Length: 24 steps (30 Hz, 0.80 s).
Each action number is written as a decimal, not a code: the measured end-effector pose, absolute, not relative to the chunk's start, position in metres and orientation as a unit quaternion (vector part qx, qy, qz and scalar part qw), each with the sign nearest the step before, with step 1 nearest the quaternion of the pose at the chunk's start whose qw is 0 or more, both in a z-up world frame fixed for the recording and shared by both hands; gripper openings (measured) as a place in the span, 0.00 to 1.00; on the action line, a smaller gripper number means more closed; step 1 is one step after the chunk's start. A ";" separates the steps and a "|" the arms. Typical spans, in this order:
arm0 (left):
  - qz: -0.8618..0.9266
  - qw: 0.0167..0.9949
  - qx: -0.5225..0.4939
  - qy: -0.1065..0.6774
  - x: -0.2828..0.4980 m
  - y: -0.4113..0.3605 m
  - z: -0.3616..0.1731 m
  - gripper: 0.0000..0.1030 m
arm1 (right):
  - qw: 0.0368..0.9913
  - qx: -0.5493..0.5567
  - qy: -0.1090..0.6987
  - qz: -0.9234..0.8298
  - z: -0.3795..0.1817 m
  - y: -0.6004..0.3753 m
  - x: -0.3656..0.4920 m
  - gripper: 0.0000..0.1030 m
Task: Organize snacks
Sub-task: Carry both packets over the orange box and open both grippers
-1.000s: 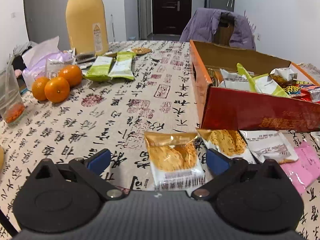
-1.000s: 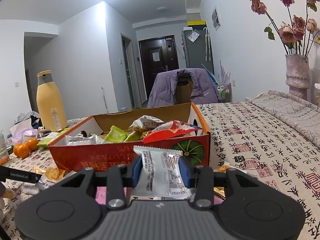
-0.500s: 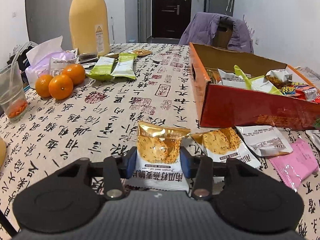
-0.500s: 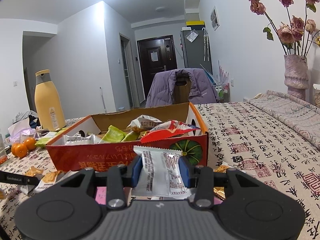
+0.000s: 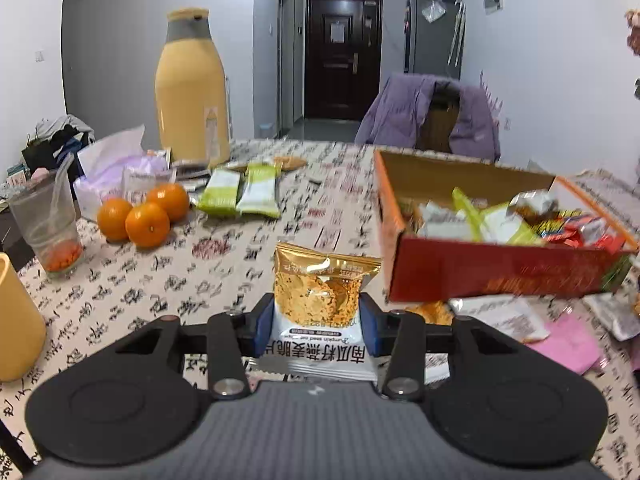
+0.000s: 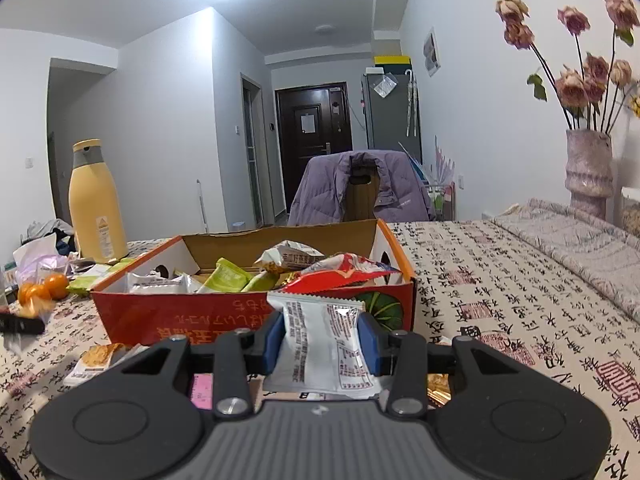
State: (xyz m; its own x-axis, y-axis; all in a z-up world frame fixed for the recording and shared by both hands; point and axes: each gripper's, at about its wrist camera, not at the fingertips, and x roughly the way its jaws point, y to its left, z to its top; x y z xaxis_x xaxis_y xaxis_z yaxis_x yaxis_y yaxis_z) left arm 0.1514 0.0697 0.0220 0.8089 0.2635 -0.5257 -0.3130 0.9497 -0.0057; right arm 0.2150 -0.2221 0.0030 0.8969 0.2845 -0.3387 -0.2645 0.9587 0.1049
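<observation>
My left gripper [image 5: 316, 322] is shut on a gold and white cracker packet [image 5: 322, 300] and holds it above the table, left of the red cardboard box [image 5: 496, 270] full of snacks. My right gripper [image 6: 322, 338] is shut on a white snack packet [image 6: 326, 344], held in front of the same box [image 6: 192, 314]. Loose packets lie on the table below the box: a cracker packet [image 6: 98, 356] and a pink packet [image 5: 570, 342].
Three oranges [image 5: 146, 212], two green packets [image 5: 240, 194], a tall yellow bottle [image 5: 191, 88] and a plastic cup [image 5: 46, 224] stand at the left. A yellow cup [image 5: 16, 320] is at the near left. A vase of roses [image 6: 588, 168] stands far right.
My left gripper shut on the gold cracker packet and lifted it off the table, rising. My right gripper kept its white packet and stayed nearly still.
</observation>
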 end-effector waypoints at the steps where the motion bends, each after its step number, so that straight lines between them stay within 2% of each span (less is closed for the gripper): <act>1: 0.150 0.952 -0.046 0.264 0.150 0.068 0.026 0.43 | 0.974 0.024 0.174 0.142 0.004 -0.221 0.213 0.38; 13: 0.108 0.968 -0.054 0.222 0.165 0.038 0.062 0.43 | 0.977 -0.002 0.141 0.159 0.046 -0.197 0.207 0.38; 24: 0.081 0.974 -0.071 0.200 0.216 0.023 0.080 0.43 | 0.980 0.002 0.129 0.150 0.085 -0.178 0.262 0.38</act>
State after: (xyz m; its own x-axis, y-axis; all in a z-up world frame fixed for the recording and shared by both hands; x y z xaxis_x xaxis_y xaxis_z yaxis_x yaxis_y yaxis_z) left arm 0.2160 0.0226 0.0802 0.9068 0.1296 -0.4012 -0.1864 0.9768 -0.1056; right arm 0.2618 -0.1777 0.0852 0.9217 0.2942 -0.2526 -0.2930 0.9551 0.0432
